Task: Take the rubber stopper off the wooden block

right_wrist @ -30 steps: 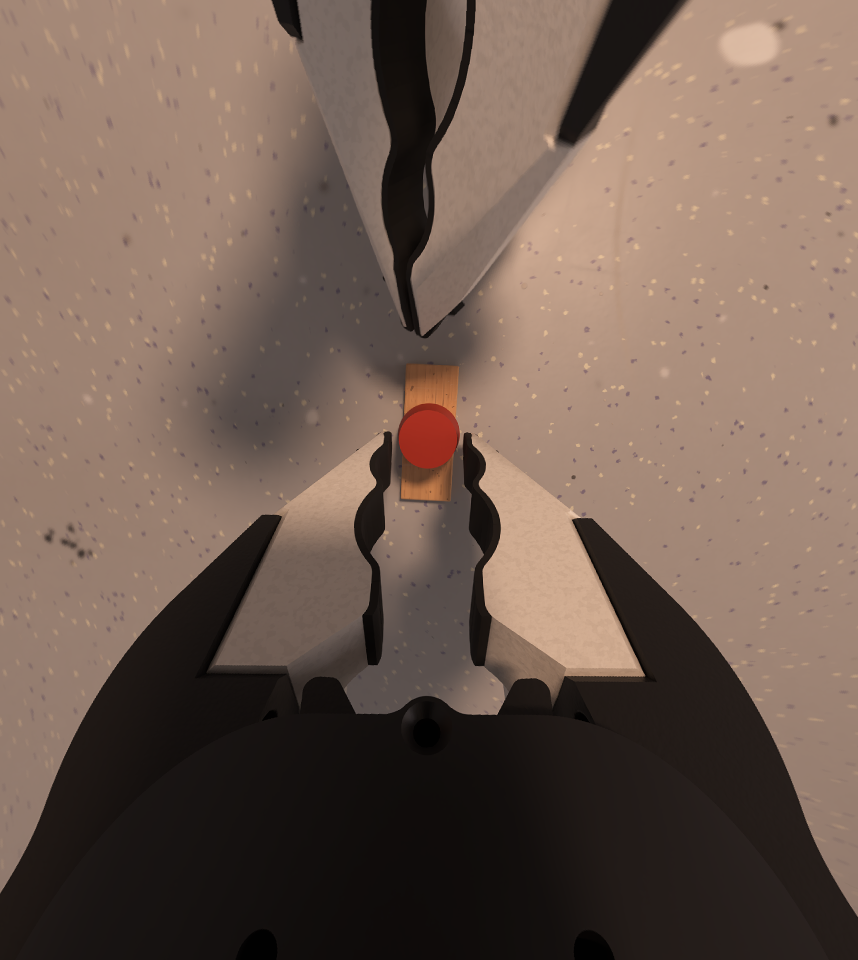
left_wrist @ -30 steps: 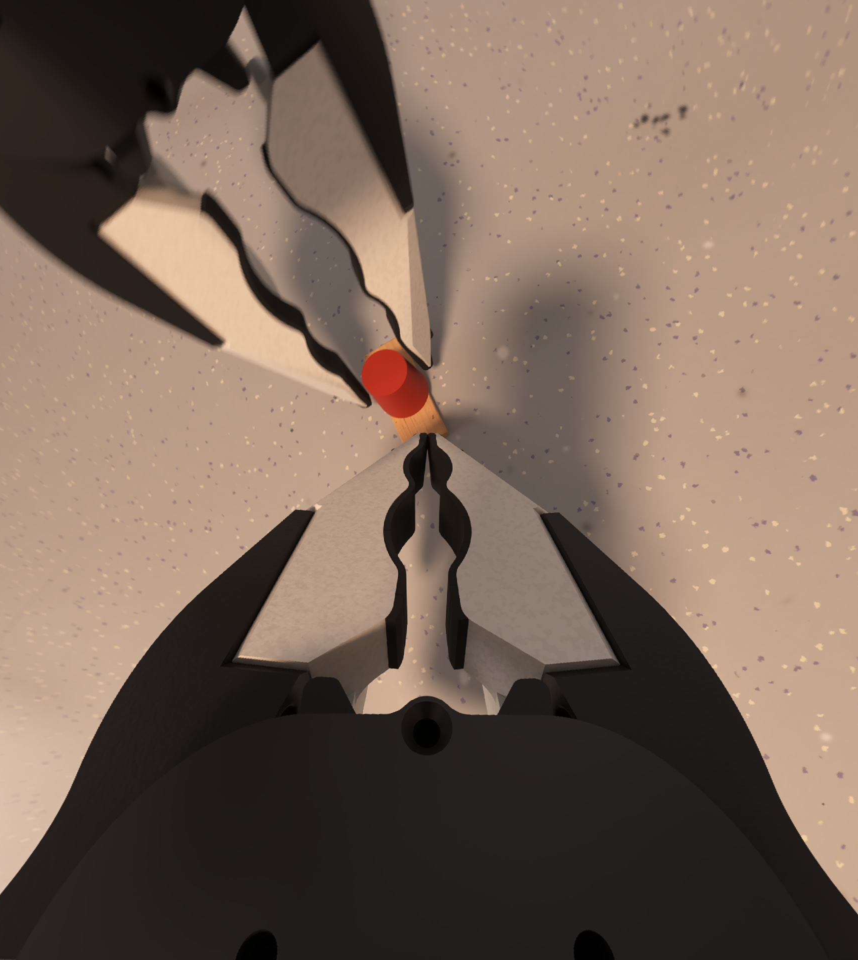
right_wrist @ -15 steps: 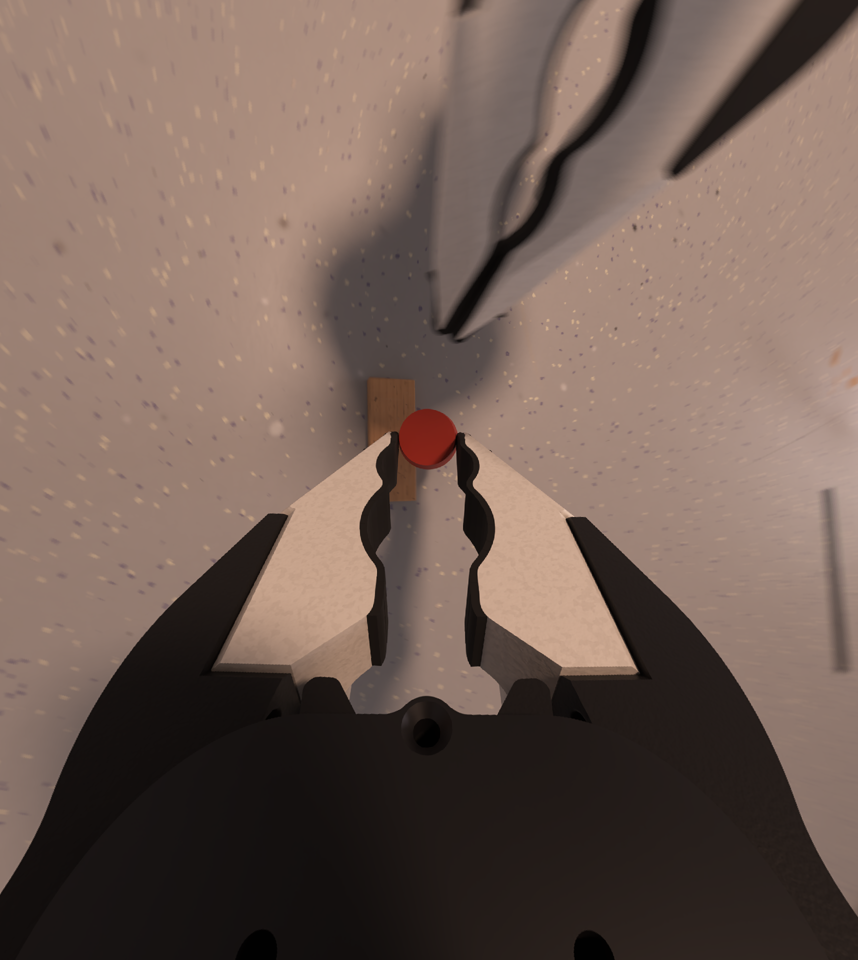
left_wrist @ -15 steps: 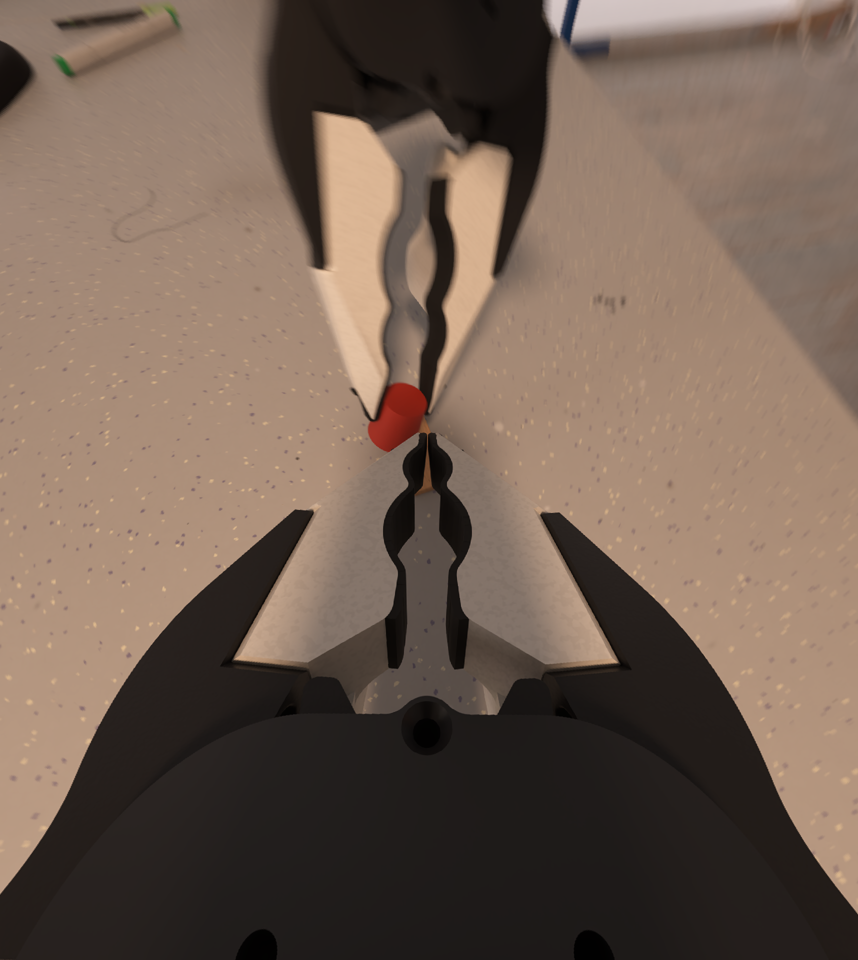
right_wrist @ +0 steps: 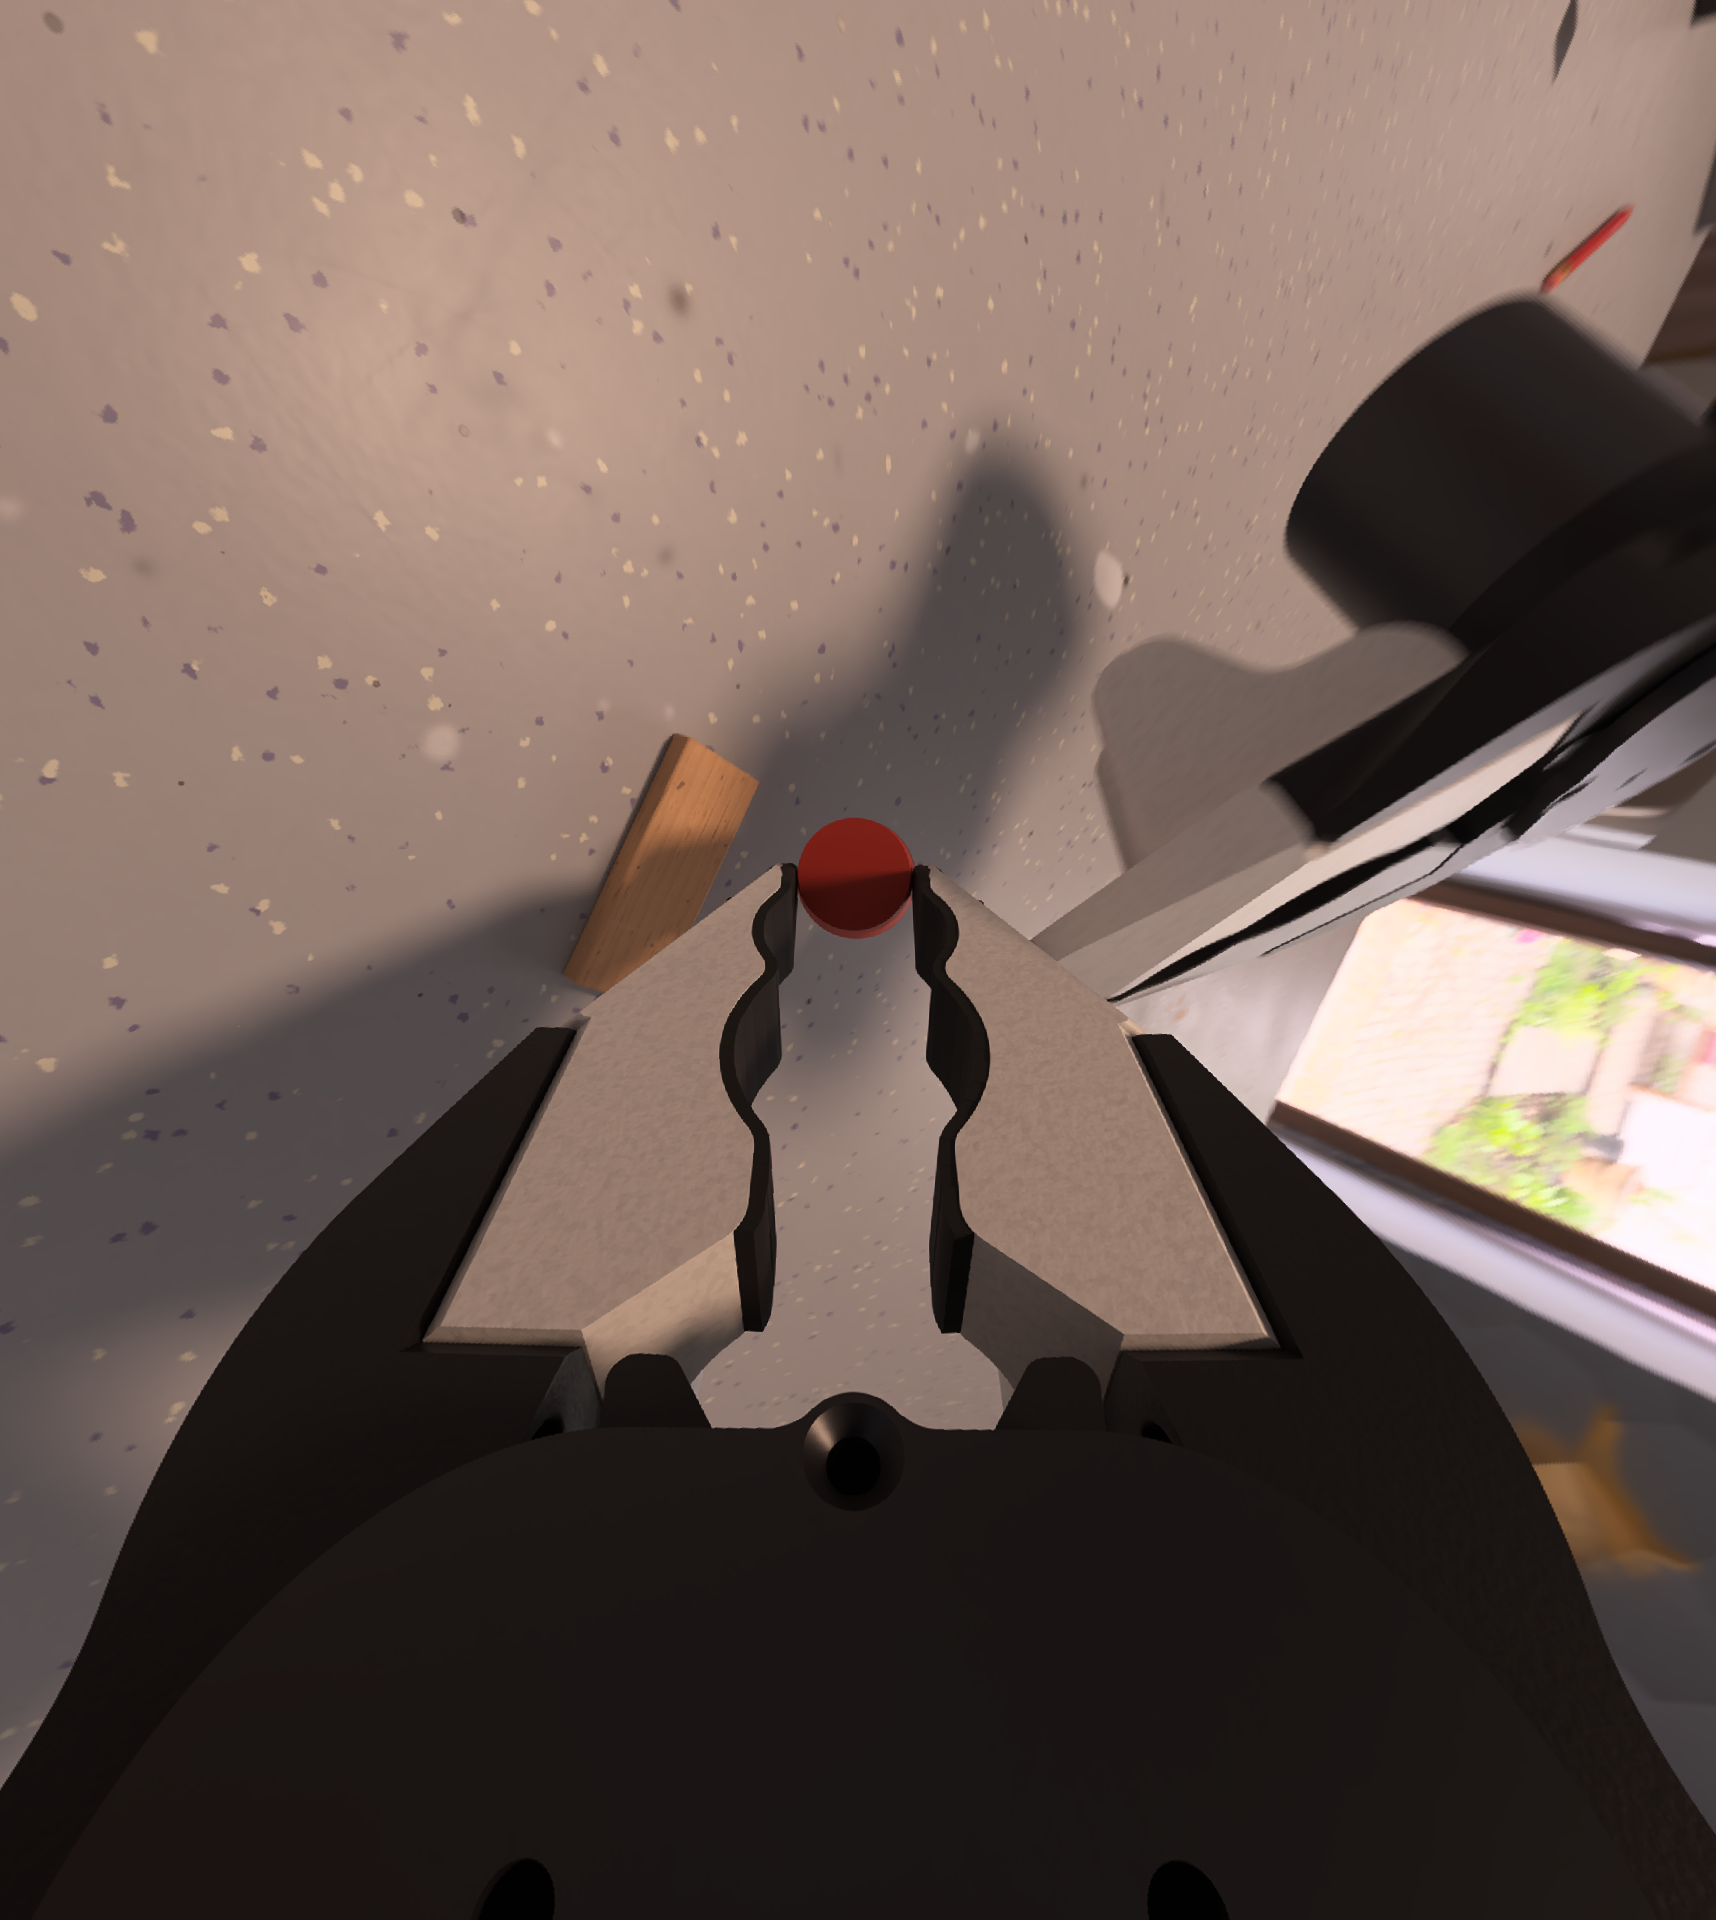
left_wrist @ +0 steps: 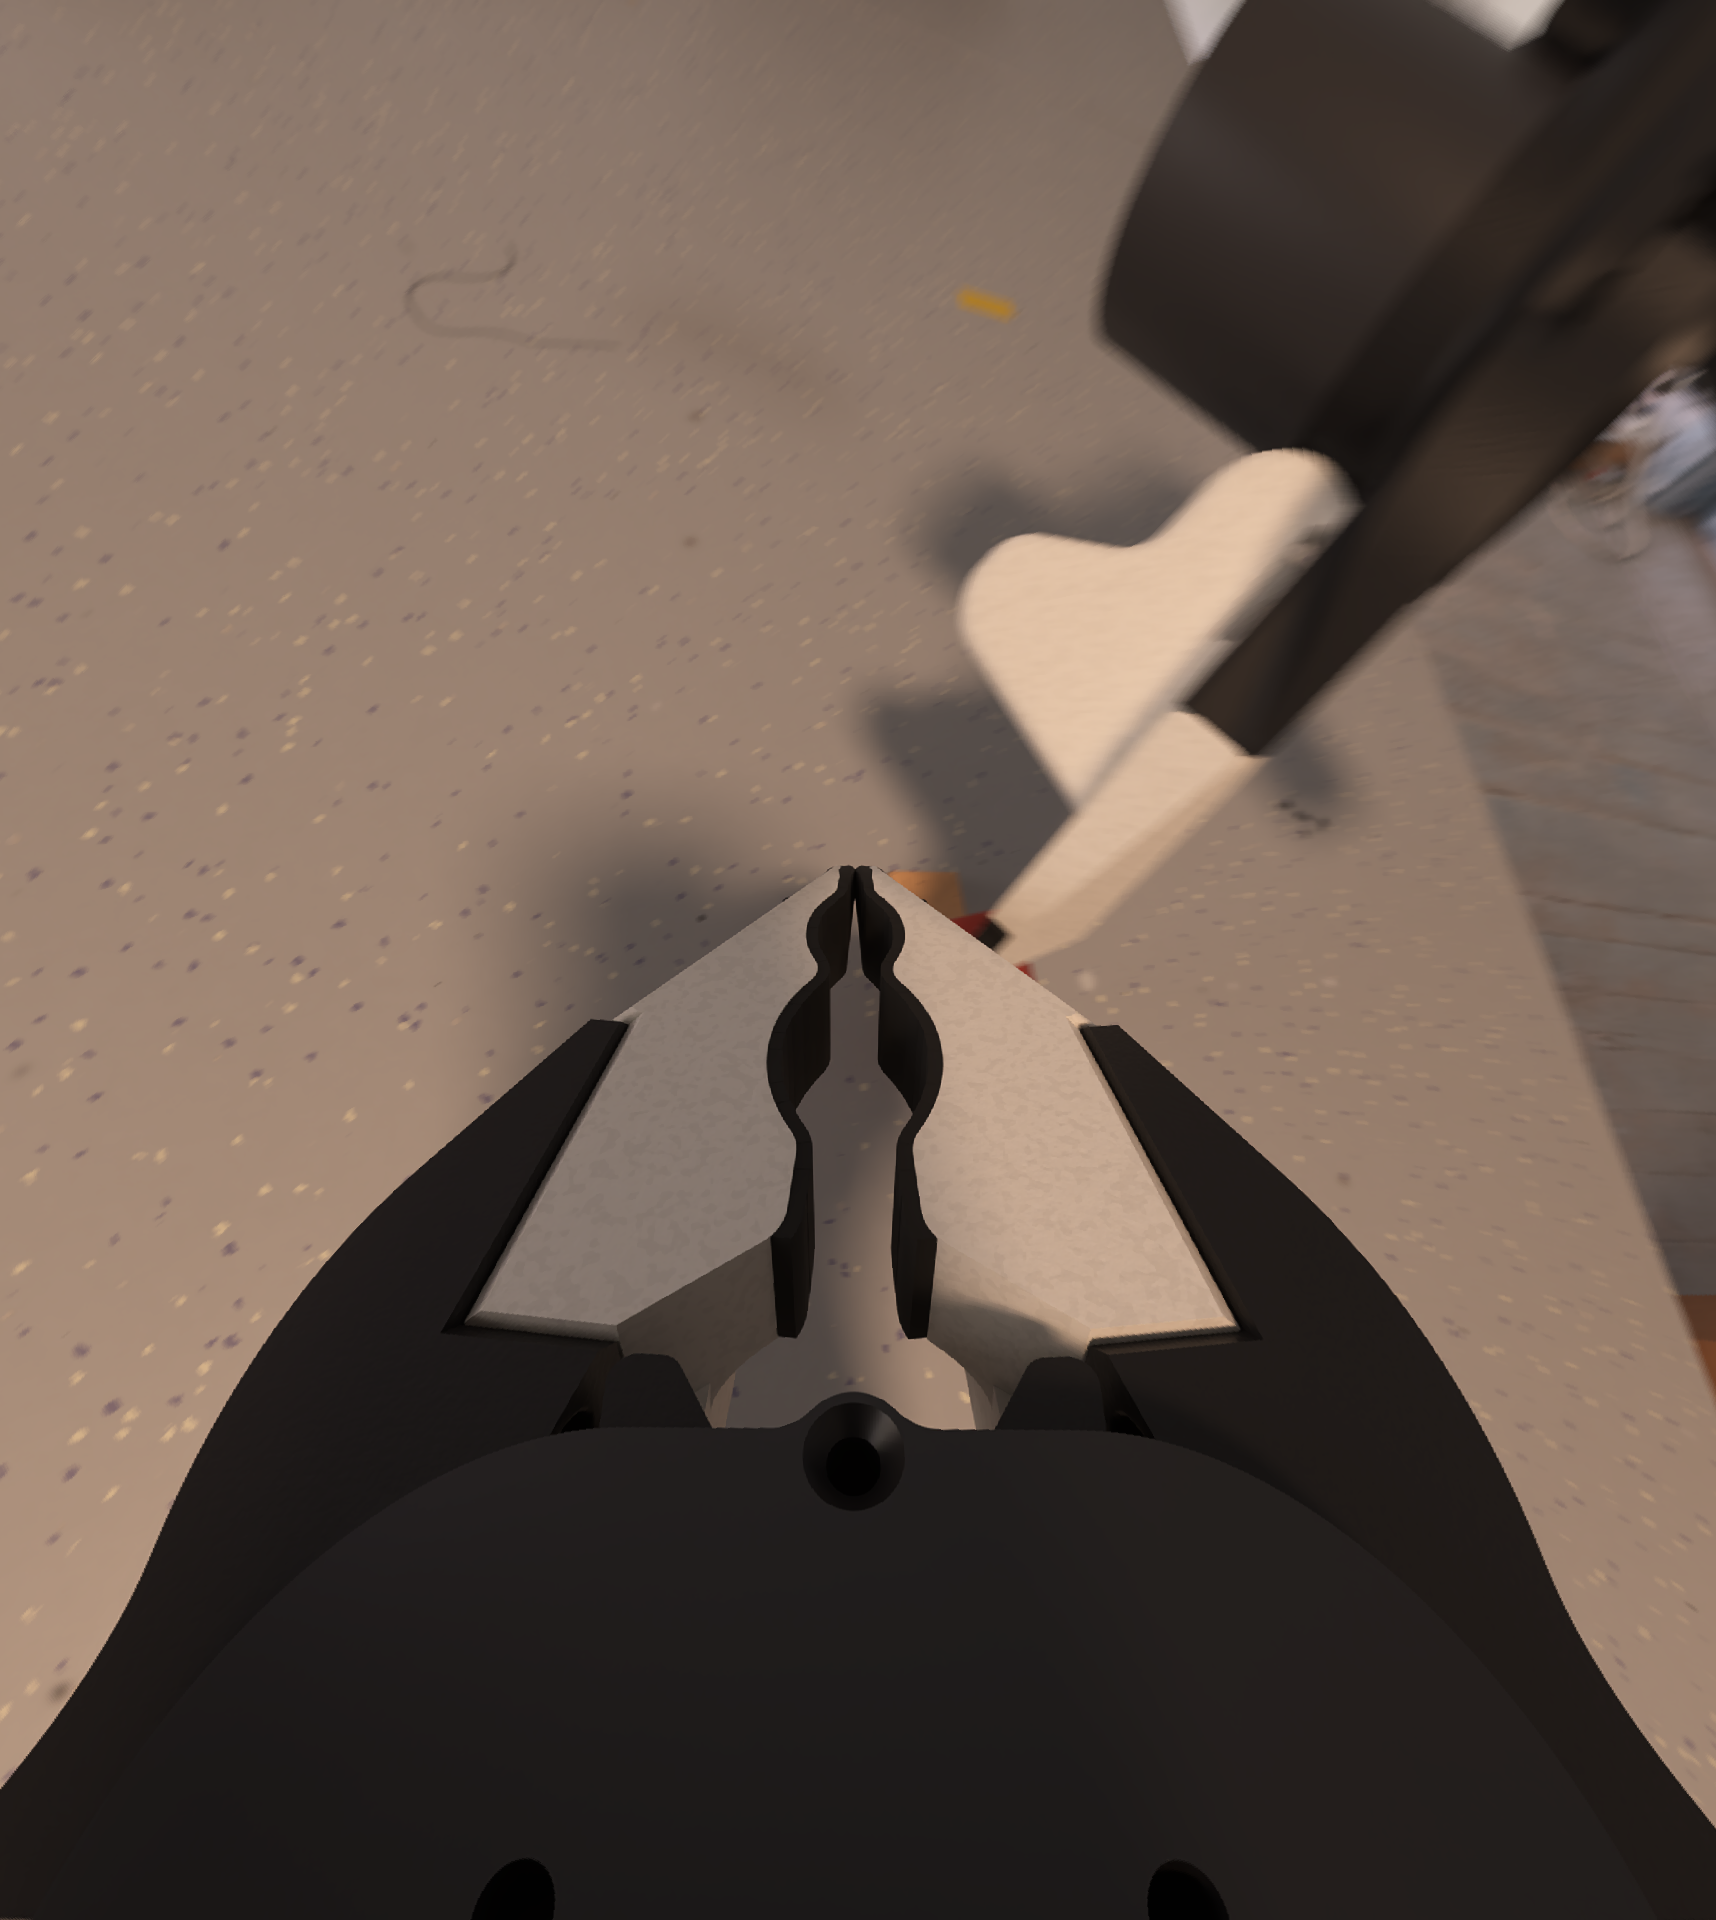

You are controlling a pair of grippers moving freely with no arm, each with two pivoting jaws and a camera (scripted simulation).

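Note:
In the right wrist view my right gripper (right_wrist: pixel 854 881) is shut on the red rubber stopper (right_wrist: pixel 854 878), held between its fingertips. The wooden block (right_wrist: pixel 667 862) is a thin tan slab, tilted, just left of the stopper and separate from it. My left gripper (left_wrist: pixel 854 881) is shut with nothing between its tips. In the left wrist view a corner of the block (left_wrist: pixel 929 889) and a sliver of the stopper (left_wrist: pixel 979 923) show just right of those tips. The right gripper's fingers (left_wrist: pixel 1124 821) come in from the upper right. The left gripper's body (right_wrist: pixel 1405 790) shows at right.
The speckled beige table (left_wrist: pixel 314 623) ends at an edge (left_wrist: pixel 1477 935) on the right, with floor beyond. A thin squiggle mark (left_wrist: pixel 480 312) and a small orange bit (left_wrist: pixel 984 304) lie farther off. A small red object (right_wrist: pixel 1592 249) and a window (right_wrist: pixel 1560 1091) show at right.
The stopper has come off the block in the right gripper's grip; the block now sits to its left. The left gripper no longer pinches the block. Both views have swung round.

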